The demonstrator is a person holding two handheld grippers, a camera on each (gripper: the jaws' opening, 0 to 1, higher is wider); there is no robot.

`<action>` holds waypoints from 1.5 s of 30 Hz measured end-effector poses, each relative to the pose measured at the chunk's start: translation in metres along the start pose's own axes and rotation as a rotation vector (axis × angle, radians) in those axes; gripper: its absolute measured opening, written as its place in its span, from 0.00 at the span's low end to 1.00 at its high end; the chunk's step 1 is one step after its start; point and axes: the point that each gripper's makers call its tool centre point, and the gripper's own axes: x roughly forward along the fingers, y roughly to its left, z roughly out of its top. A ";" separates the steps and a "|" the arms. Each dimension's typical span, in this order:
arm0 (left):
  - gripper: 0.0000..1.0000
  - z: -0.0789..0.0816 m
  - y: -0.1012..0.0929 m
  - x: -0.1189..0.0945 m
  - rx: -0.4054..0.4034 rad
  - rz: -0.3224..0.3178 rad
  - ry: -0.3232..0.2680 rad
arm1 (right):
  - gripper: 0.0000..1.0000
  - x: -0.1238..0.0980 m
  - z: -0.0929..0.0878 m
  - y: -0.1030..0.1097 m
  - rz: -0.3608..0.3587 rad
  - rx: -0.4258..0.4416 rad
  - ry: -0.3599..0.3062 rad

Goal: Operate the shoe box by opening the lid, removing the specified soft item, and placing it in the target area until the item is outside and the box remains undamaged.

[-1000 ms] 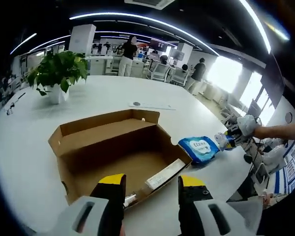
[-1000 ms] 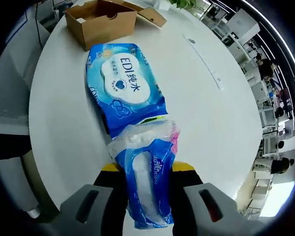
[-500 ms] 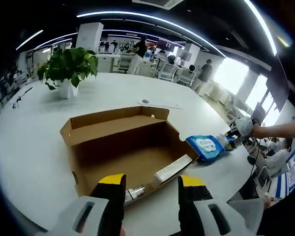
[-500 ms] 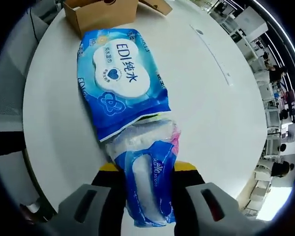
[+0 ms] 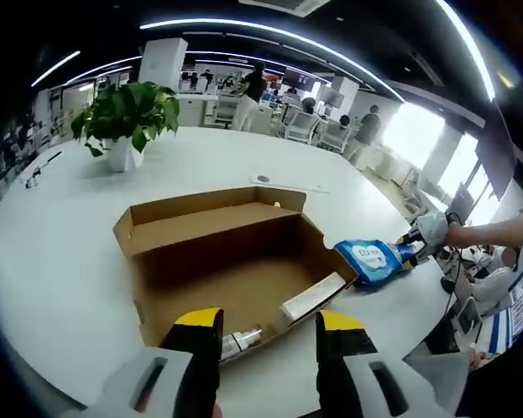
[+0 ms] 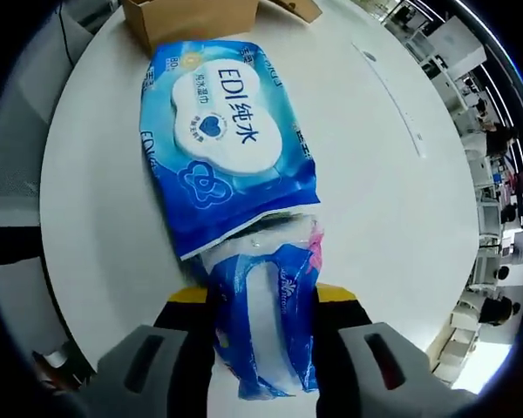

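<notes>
Already out: wipes pack [image 6: 229, 144] lying on table [image 6: 375, 218] beside opened box [image 5: 218, 261], clenched at its tail by right gripper [image 6: 260, 305]. Left gripper [image 5: 268, 324] released, hovering over box. Left: letting go.

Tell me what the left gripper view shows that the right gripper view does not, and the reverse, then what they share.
Left gripper view: the open cardboard box's inside, with a long white item by its near wall, plus a potted plant and the left gripper with its jaws apart and empty.

Right gripper view: the pack's white label close up, the clear torn wrapper at its near end, and the right gripper closed on the blue wipes pack.

Both: that pack lying on the white table outside the box.
</notes>
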 end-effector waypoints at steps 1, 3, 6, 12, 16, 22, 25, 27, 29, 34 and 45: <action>0.43 0.000 0.000 0.000 0.000 -0.001 0.000 | 0.41 0.000 0.001 0.000 0.000 0.000 -0.001; 0.43 0.001 0.000 0.001 0.001 -0.004 0.000 | 0.41 0.000 0.001 0.002 0.005 -0.006 -0.002; 0.43 0.002 -0.001 0.002 0.002 -0.007 -0.002 | 0.42 -0.001 0.000 0.003 0.006 -0.013 -0.004; 0.43 0.003 -0.003 0.002 0.007 -0.014 -0.005 | 0.42 -0.005 0.001 0.000 -0.014 -0.010 -0.007; 0.43 0.005 -0.002 0.001 0.009 -0.019 -0.009 | 0.40 -0.011 0.001 0.002 -0.015 -0.002 -0.011; 0.43 0.004 -0.003 0.002 0.014 -0.032 -0.007 | 0.40 -0.020 -0.001 0.001 -0.040 0.009 -0.013; 0.43 0.005 -0.005 0.004 0.020 -0.045 -0.008 | 0.40 -0.027 -0.003 -0.003 -0.057 0.021 -0.017; 0.43 0.006 -0.006 0.005 0.022 -0.052 -0.011 | 0.39 -0.031 -0.004 -0.003 -0.065 0.031 -0.016; 0.43 0.007 -0.007 0.006 0.026 -0.059 -0.012 | 0.39 -0.034 -0.006 -0.005 -0.071 0.046 -0.018; 0.43 0.010 -0.009 0.008 0.033 -0.078 -0.016 | 0.39 -0.045 -0.013 -0.003 -0.093 0.078 -0.009; 0.43 0.008 -0.016 0.010 0.054 -0.122 -0.012 | 0.38 -0.067 -0.031 0.007 -0.134 0.150 -0.008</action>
